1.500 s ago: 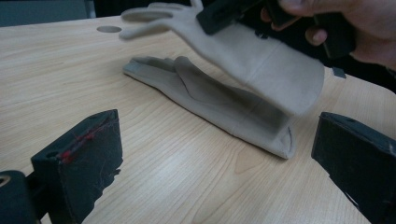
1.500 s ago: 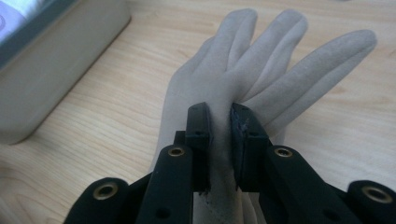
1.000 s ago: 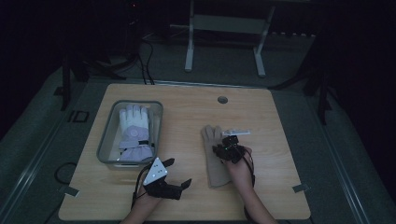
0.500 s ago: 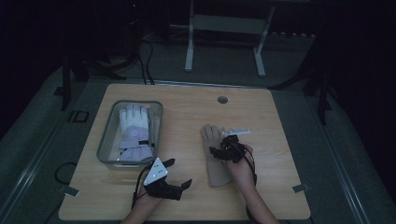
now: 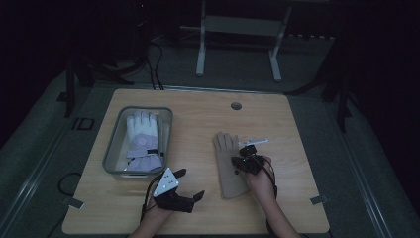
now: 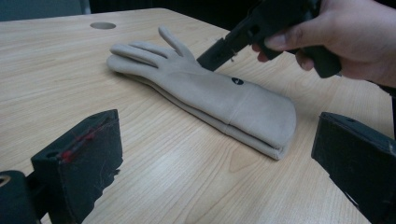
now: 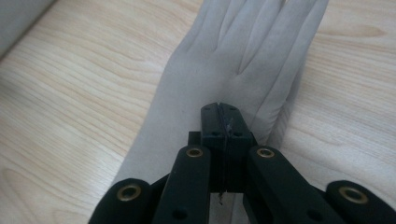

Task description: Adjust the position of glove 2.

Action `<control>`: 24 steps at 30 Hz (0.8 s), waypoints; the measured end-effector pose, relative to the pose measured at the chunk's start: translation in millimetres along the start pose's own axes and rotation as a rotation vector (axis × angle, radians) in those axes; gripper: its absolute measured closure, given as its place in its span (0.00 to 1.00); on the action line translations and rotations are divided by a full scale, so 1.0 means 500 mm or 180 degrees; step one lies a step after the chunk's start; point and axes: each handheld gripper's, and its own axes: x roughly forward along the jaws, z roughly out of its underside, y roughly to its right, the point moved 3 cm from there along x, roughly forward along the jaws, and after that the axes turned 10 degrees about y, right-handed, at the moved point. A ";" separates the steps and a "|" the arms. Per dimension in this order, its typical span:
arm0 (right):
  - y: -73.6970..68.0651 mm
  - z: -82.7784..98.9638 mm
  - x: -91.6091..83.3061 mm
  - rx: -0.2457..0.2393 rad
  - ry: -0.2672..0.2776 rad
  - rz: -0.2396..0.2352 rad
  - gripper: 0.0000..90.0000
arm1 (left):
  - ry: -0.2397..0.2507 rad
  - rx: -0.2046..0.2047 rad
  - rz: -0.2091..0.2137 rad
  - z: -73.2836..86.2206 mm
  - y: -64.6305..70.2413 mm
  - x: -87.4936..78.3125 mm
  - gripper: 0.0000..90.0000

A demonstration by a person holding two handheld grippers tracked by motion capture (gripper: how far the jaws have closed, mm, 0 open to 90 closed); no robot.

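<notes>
Here the right claw (image 7: 223, 112), just clenched empty, presses on the beige glove (image 7: 224, 65) under it.

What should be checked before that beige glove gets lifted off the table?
1. Right gripper shut: ok, jaws together over the beige glove.
2. Fabric actually pinched: cannot tell, no fold shows between the jaws.
3. Glove lying flat on the table: ok.
4. Left gripper out of the way: ok, open and apart from the glove.
5. Bin ready: ok, though a white glove already lies inside.
</notes>
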 end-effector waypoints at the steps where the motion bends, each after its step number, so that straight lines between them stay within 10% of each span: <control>1: 0.000 0.003 0.004 0.0009 -0.0012 0.0013 1.00 | 0.0005 0.0008 0.0001 0.000 0.001 0.000 0.03; 11: 0.011 0.014 0.011 0.0079 -0.0011 -0.0018 0.93 | -0.0015 -0.0032 -0.0003 -0.002 0.003 0.004 0.03; 21: 0.033 -0.003 -0.041 -0.0167 0.0259 -0.0203 0.17 | -0.0135 -0.0070 -0.0102 -0.005 0.016 0.022 0.03; 24: 0.040 -0.002 -0.049 -0.0222 0.0213 -0.0326 0.14 | -0.0199 -0.0128 -0.0062 -0.001 0.021 0.031 0.03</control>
